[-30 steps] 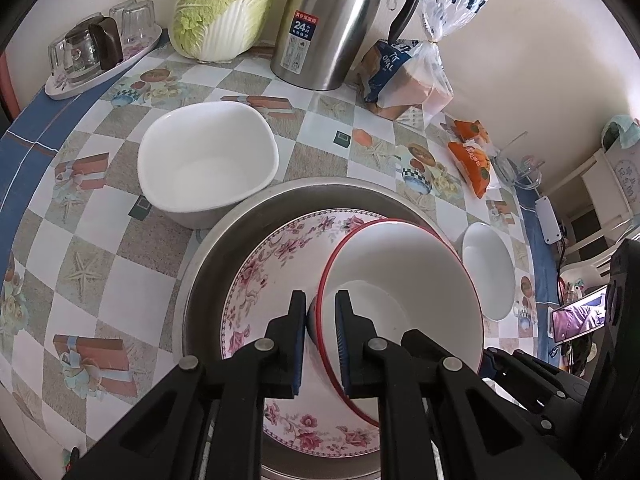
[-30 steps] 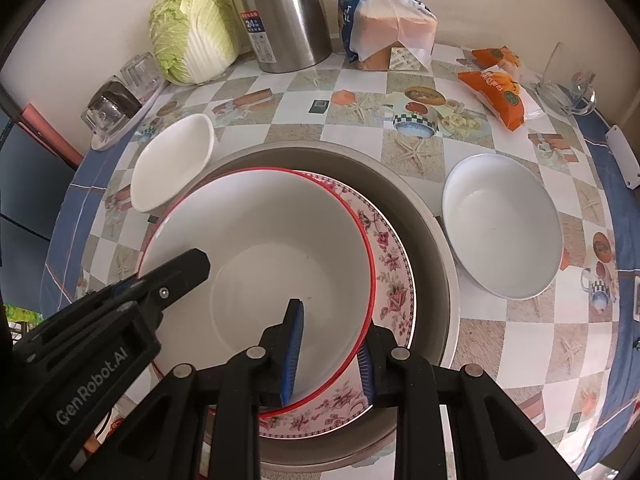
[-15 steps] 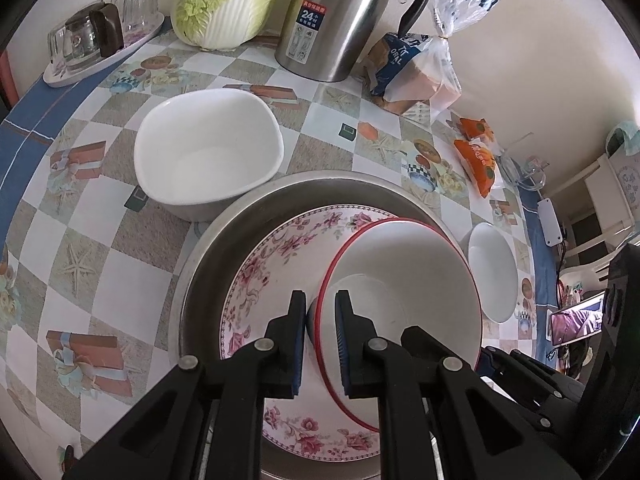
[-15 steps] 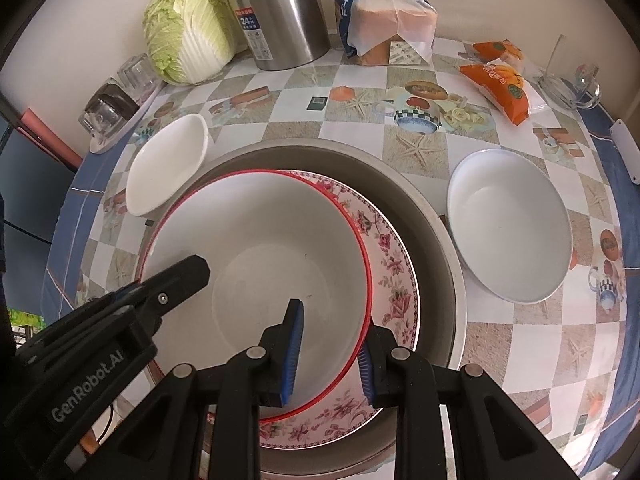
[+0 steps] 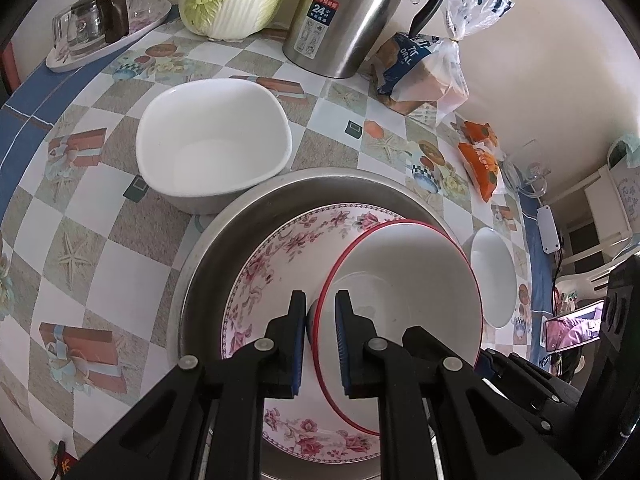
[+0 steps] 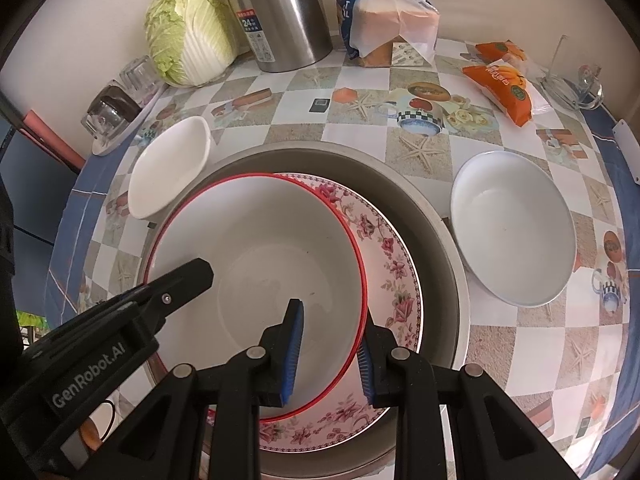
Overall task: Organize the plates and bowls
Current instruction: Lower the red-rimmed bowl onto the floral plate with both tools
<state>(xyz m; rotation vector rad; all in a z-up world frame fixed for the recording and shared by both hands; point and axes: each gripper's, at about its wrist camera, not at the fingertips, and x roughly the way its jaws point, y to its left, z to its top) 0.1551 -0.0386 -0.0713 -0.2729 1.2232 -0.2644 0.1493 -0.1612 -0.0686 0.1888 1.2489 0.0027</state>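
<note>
A red-rimmed white bowl point(image 5: 404, 300) point(image 6: 260, 264) is held over a pink floral plate point(image 5: 272, 272) point(image 6: 396, 276) that lies in a large steel basin point(image 5: 224, 240) point(image 6: 436, 236). My left gripper point(image 5: 320, 336) is shut on the bowl's left rim. My right gripper point(image 6: 330, 344) straddles the bowl's right rim, one finger inside and one outside, with a gap between pads and rim. A squarish white bowl point(image 5: 212, 140) point(image 6: 168, 168) sits left of the basin. A round white bowl point(image 6: 512, 228) point(image 5: 492, 276) sits right of it.
Along the wall stand a cabbage point(image 6: 188, 28), a steel kettle point(image 6: 280, 12), bagged bread point(image 6: 388, 16) and orange snack packets point(image 6: 500, 76). A tray of glasses point(image 5: 100, 28) is at the far left. A glass lid point(image 6: 572, 84) lies at the far right.
Both grippers and the red-rimmed bowl have risen and drawn back a little; the table objects appear farther away. The grips look unchanged.
</note>
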